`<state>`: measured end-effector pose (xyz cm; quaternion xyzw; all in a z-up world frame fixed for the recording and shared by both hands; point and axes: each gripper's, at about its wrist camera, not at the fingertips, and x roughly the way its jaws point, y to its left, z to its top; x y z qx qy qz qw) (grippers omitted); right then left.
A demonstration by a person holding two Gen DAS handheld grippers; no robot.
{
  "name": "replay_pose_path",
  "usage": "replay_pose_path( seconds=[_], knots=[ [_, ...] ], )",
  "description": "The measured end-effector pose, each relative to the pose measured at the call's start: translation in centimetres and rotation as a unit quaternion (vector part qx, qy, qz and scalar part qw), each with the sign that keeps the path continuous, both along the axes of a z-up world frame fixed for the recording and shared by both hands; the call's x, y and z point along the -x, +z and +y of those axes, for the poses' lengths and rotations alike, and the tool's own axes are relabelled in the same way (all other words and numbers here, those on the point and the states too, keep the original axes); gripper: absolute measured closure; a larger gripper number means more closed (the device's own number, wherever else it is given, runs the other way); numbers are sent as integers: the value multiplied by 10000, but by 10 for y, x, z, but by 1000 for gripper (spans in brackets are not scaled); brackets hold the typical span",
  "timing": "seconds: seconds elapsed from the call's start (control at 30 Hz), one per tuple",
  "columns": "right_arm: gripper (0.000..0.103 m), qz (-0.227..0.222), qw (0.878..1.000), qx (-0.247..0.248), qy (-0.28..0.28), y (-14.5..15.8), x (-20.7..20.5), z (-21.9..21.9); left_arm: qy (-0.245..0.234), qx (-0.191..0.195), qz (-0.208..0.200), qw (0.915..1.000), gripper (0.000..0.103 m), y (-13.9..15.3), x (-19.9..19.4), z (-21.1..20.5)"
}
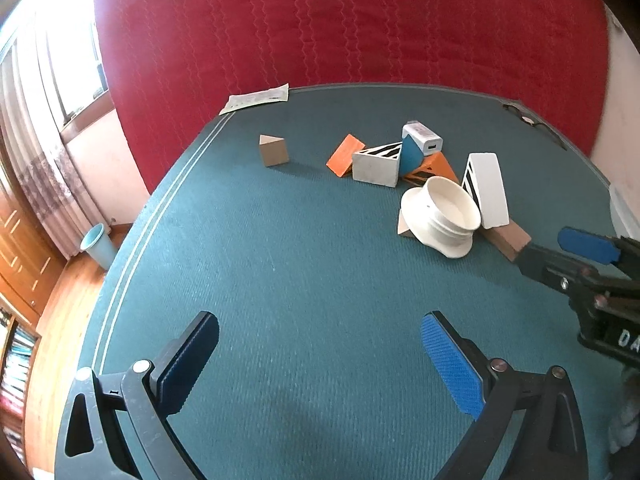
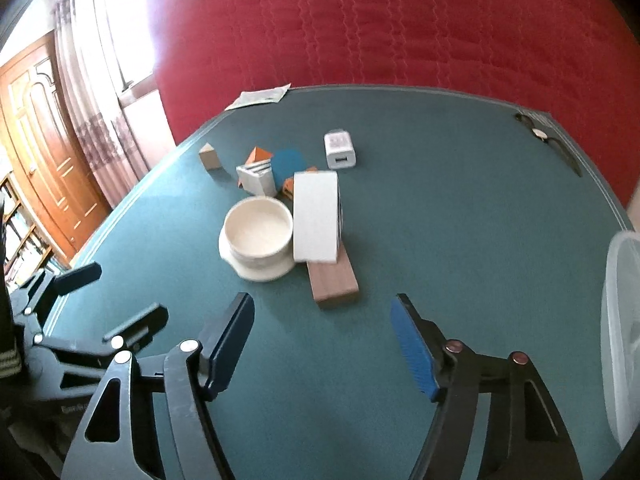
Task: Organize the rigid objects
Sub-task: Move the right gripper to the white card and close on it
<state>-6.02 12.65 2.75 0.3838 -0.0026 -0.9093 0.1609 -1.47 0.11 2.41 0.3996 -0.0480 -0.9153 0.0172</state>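
A pile of rigid objects lies on the green table (image 1: 280, 260): a white ring-shaped bowl (image 1: 444, 216) (image 2: 258, 236), a tall white block (image 1: 486, 190) (image 2: 316, 216) leaning on a brown wooden block (image 1: 512, 240) (image 2: 332, 282), a white wedge (image 1: 378, 166), orange pieces (image 1: 346, 154), a blue disc (image 2: 287, 164) and a white charger (image 1: 422, 140) (image 2: 340, 150). A small wooden prism (image 1: 274, 150) (image 2: 210, 157) stands apart at the left. My left gripper (image 1: 320, 344) is open and empty, short of the pile. My right gripper (image 2: 322, 332) is open and empty, just before the brown block.
A red quilted mattress (image 1: 360, 20) stands behind the table. A paper sheet (image 1: 256, 98) lies at the far left edge, a black item (image 2: 548, 140) at the far right corner. A white fan (image 2: 624, 320) stands at the right. The wooden floor and a blue cup (image 1: 96, 246) lie left.
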Motion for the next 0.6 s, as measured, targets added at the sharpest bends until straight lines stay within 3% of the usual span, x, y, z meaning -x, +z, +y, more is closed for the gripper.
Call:
replay_pose_path(
  seconds=[0.13,0.6],
  knots=[
    [39,3,10000,22,-37,2,14,-4,31,-26,-70,10000,0,-5,4,-2],
    [48,95,9995,255,-187,8,58,-12,52,-54,-169,9998,0,-13,8,-6]
  ],
)
